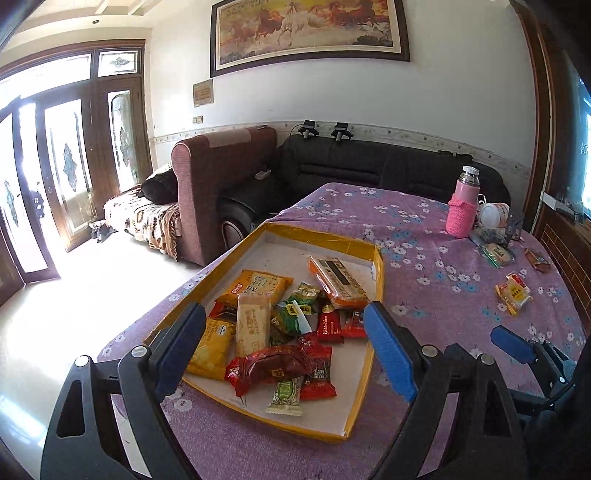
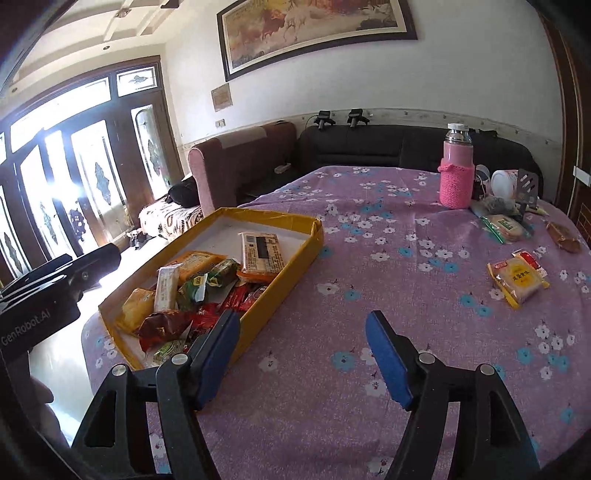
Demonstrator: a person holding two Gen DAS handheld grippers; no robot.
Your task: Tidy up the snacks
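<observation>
- Your left claw (image 1: 284,332) is spread wide and holds nothing; it hangs over the near end of the yellow tray (image 1: 376,266), which is heaped with snack packets (image 1: 258,288).
- Your right claw (image 2: 303,350) is also agape and empty above the purple counter (image 2: 369,295); the tray lies to its left.
- A loose yellow packet (image 2: 517,280) lies ahead and to its right.

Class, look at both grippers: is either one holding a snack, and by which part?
Nothing is held. The left gripper hangs open above the snack tray; the right gripper is open over the tablecloth.

Horse painting (image 1: 310,31) top cut off
</observation>
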